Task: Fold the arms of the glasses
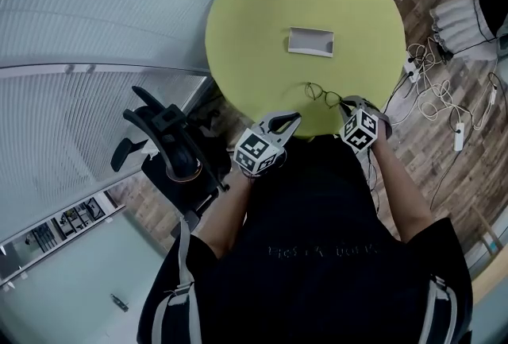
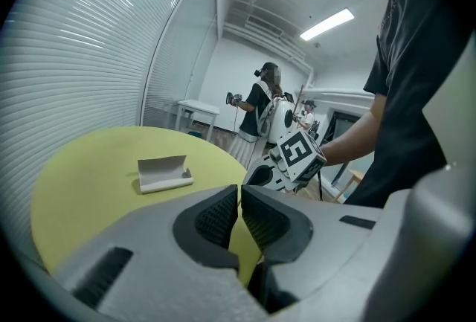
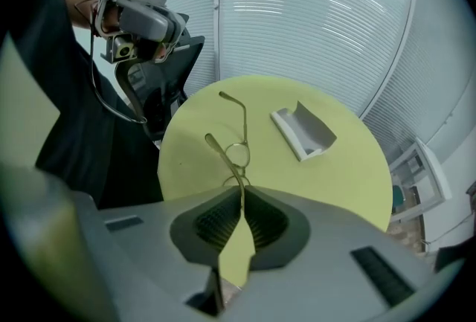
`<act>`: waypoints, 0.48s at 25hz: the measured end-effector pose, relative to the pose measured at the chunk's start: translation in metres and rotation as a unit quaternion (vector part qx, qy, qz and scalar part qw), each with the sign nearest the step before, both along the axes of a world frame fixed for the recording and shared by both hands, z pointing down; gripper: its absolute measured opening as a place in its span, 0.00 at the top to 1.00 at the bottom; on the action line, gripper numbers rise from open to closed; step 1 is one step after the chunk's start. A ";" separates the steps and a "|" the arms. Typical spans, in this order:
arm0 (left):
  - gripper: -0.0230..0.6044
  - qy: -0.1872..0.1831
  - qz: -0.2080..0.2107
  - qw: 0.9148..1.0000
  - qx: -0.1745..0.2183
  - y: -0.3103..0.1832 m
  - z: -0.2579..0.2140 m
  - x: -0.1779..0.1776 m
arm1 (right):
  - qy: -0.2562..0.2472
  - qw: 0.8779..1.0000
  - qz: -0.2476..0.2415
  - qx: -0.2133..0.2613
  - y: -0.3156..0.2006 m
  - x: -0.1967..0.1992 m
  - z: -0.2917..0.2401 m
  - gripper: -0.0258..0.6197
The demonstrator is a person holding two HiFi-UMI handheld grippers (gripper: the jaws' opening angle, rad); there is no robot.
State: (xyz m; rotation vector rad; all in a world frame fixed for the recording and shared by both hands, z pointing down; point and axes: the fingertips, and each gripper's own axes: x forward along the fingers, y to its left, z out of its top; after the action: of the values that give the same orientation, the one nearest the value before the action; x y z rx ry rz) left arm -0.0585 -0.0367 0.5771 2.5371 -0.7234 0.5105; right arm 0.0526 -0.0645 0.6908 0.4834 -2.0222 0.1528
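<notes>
Yellow table, near edge: my right gripper pinches the thin-wire glasses, my left gripper has jaws together on nothing; twisting risks bending them or dropping them off the table.

Left tongs, right tongs closed

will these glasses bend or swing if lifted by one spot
The glasses look like thin wire, so probably light and somewhat springy. Pinched at one spot in the right tool, they may pivot or droop. The open arms could swing at the hinges.
</notes>
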 end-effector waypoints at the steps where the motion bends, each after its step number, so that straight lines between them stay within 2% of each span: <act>1: 0.92 0.000 -0.001 1.000 -0.001 0.000 0.001 -0.001 | 0.000 1.000 -0.002 -0.001 0.000 -0.002 0.000 0.91; 6: 0.92 -0.001 -0.008 1.000 -0.001 0.002 0.001 0.000 | -0.002 1.000 -0.018 -0.002 -0.003 -0.013 0.003 0.91; 12: 0.92 -0.002 -0.020 1.000 -0.006 0.004 0.002 -0.007 | -0.009 1.000 -0.013 -0.008 -0.013 -0.023 0.008 0.91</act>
State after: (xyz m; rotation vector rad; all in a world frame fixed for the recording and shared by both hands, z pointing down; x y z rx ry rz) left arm -0.0654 -0.0325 0.5792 2.5050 -0.7693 0.5044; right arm 0.0295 -0.0777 0.6992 0.4456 -2.0431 0.1584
